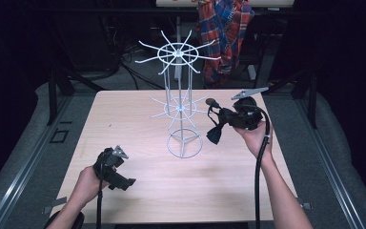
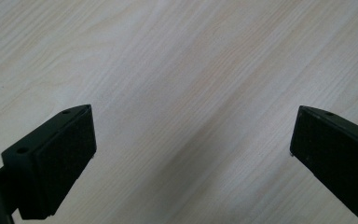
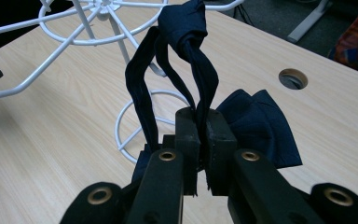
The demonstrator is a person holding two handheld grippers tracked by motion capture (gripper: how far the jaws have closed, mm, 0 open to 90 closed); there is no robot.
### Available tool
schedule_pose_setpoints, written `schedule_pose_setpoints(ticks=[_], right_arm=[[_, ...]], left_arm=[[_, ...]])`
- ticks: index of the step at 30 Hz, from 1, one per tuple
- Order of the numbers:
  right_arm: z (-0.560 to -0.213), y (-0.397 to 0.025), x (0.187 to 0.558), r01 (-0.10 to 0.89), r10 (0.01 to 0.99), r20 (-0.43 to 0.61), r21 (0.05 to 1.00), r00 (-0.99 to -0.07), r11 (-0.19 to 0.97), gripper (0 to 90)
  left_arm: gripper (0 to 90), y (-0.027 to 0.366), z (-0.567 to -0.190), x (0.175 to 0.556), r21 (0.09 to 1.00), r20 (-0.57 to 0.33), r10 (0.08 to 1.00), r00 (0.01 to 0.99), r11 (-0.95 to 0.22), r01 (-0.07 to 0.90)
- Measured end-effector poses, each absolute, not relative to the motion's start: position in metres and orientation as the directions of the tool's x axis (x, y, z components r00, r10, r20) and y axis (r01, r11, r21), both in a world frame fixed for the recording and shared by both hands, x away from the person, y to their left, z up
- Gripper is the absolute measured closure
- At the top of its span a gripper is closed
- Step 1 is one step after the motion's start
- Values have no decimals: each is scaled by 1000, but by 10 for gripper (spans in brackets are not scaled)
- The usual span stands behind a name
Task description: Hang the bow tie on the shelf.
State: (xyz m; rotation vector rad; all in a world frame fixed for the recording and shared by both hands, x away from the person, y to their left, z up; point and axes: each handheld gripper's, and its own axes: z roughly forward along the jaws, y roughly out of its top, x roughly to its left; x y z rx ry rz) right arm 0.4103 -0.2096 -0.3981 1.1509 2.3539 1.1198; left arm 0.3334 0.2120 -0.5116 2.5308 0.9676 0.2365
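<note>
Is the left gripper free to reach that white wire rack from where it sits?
Probably yes. The left gripper is open, holding nothing, and bare table lies between it and the wire rack.

Dark navy bow tie with looped strap, hung from the closed right gripper just right of a white wire rack standing upright at the table's far centre.

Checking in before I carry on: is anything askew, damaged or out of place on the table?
Nothing stands out. The white wire rack stands upright on the table, the right claw is clamped on the dark bow tie's strap, and the left claw is open over bare wood.
</note>
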Motion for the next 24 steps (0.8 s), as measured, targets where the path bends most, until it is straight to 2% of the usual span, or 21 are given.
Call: schedule_pose_setpoints(ticks=[10,24], right_arm=[[-408,-206,415,573,761,129,739,-636,354,856],[-417,-195,416,572,756,134,740,-640,353,853]], left_arm=[[3,212,-511,333,442,9,665,746,-672,594],[3,211,-512,333,442,9,668,744,-670,596]])
